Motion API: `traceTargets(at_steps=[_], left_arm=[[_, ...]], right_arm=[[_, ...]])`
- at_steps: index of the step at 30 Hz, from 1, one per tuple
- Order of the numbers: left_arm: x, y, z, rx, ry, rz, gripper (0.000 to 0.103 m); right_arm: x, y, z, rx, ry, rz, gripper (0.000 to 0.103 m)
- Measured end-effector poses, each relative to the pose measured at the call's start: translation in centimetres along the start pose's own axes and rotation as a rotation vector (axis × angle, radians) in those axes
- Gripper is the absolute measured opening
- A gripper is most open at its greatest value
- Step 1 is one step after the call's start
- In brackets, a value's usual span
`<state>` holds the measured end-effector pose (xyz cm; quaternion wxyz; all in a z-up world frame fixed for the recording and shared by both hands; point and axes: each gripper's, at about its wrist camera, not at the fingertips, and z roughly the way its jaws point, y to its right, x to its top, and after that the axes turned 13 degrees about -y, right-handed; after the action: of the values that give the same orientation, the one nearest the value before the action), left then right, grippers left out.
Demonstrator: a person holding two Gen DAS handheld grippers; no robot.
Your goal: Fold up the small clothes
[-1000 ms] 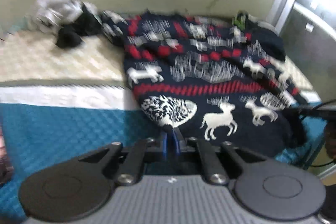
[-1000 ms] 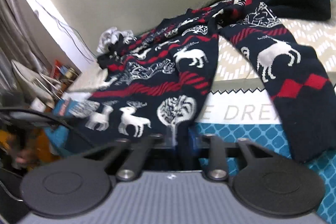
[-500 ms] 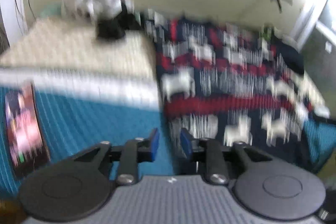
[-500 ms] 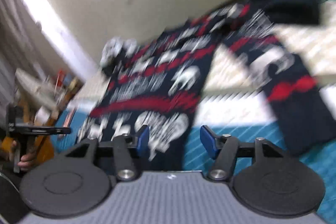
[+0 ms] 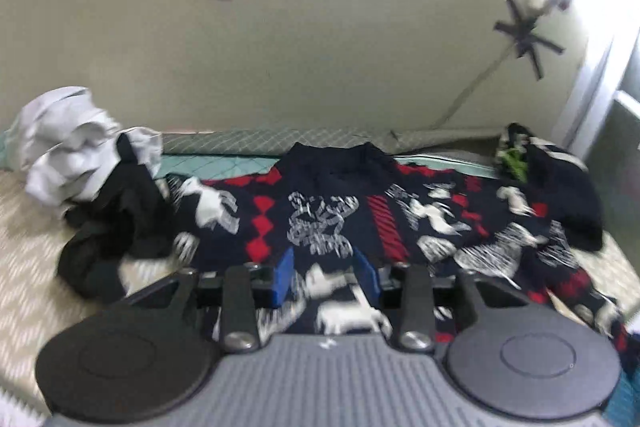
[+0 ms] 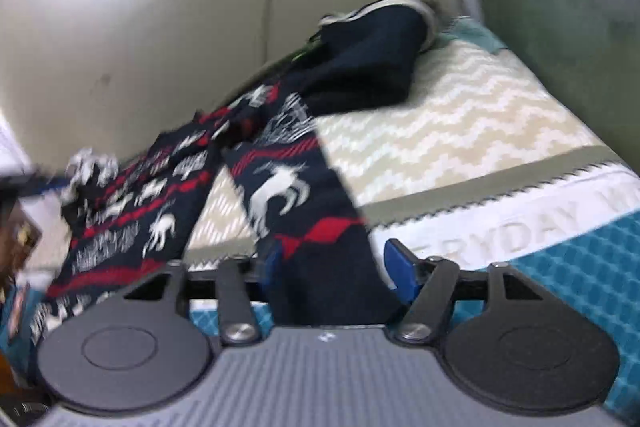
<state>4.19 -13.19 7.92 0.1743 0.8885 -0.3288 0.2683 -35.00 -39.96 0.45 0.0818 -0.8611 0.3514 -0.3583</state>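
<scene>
Cream zigzag quilting covers the bed (image 6: 460, 131), which carries everything, its teal side panel dropping below the near edge. Across the middle of it my sweater (image 5: 320, 223) lies spread face up, navy knit with red bands and white reindeer, collar towards the wall, hem reaching the near edge. One sleeve (image 6: 296, 195) runs down over that near edge on my right side. No fold is in it yet, so the sweater looks laid out and flattened, and every fold remains to be made: sleeves in, then body over.

At the far right corner sits a dark garment (image 6: 368, 63), seemingly bunched, not neatly squared. At the far left corner lies a crumpled heap (image 5: 80, 183) of white and black clothes, plainly unfolded. I judge the task barely begun.

My left hand-held gripper (image 5: 324, 277) hovers above the sweater's lower body; its jaws have just been opening and stand partly apart, with knit seen between them but nothing pinched. My right hand-held gripper (image 6: 336, 269) straddles the hanging sleeve; its jaws have just been closing, yet a gap shows beside the right pad, so the sleeve is not clamped.
</scene>
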Motion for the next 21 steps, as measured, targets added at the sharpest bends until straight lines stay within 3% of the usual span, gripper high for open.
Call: traceTargets(at_steps=[2,5,8,9,11,14,17,21], left_arm=[[1.1,-0.1,2.9,0.032,-0.02,-0.007,0.034],[2.2,-1.1,6.7,0.07,-0.068,-0.033,0.034],[1.9,-2.1,9.3,0.1,-0.101,-0.054,0.033],[1.6,-2.3,9.4,0.098,-0.075,-0.054,0.035],[1.2,-2.2,9.3,0.099,-0.066,-0.059,0.039],[0.7,-2.4,9.0,0.062,-0.041,-0.066,0.043],[1.0,-3.6,7.4,-0.017,-0.011,-0.11,0.044],[1.1,-6.2,3.0,-0.1,0.115,-0.19,0.049]], right_arm=[[0.0,-1.4,0.5,-0.12,0.012,-0.068,0.008],[2.4,-0.6,-0.9,-0.178,0.091,-0.025,0.006],[7.8,0.1,-6.1,-0.251,0.304,0.017,0.005],[9.9,0.0,-7.9,-0.253,0.367,0.033,0.005],[13.4,-0.6,-9.8,-0.237,0.421,0.038,0.005],[17.6,-3.7,-9.7,-0.204,0.423,-0.005,0.005],[20.6,-7.8,-8.4,-0.078,0.386,-0.037,0.005],[23.2,-15.2,-5.3,0.048,0.313,-0.126,0.005]])
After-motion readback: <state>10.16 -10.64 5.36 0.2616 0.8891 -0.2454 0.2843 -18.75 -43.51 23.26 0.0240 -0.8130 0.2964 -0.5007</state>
